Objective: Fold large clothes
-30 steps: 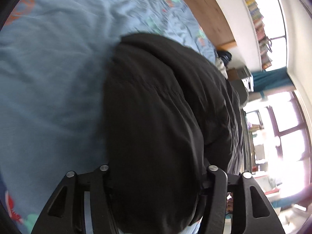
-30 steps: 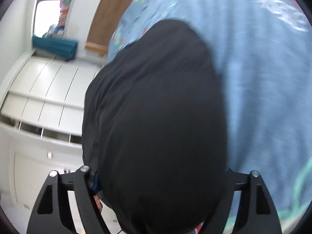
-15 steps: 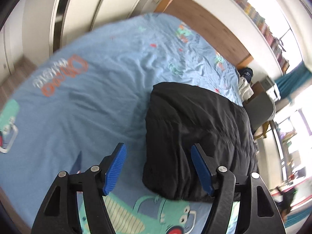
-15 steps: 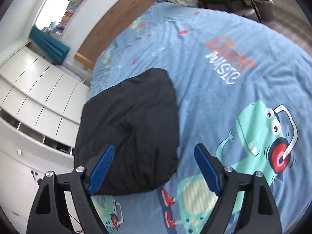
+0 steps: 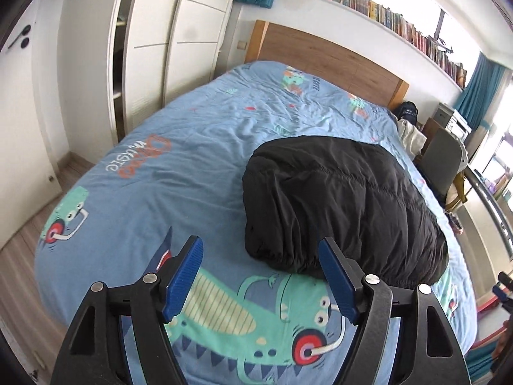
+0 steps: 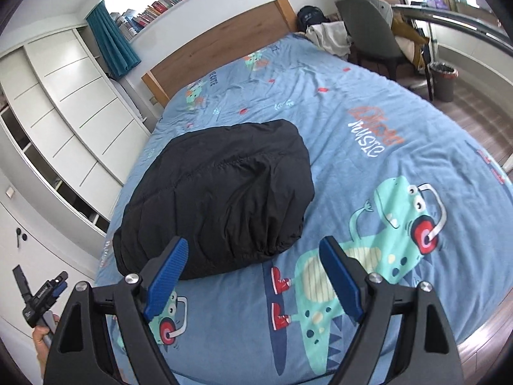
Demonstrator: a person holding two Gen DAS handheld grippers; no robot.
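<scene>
Both claws hang released above the bed's (image 5: 198, 173) near end, the left claw (image 5: 263, 276) having just widened, the right claw (image 6: 253, 272) empty. Beyond them the folded black jacket (image 6: 218, 192) lies mid-bed, the wooden headboard (image 5: 323, 54) farthest.

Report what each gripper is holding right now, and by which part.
Nothing is held. The left gripper and right gripper both stand open and empty above the bed; the folded black jacket lies free on it.
</scene>
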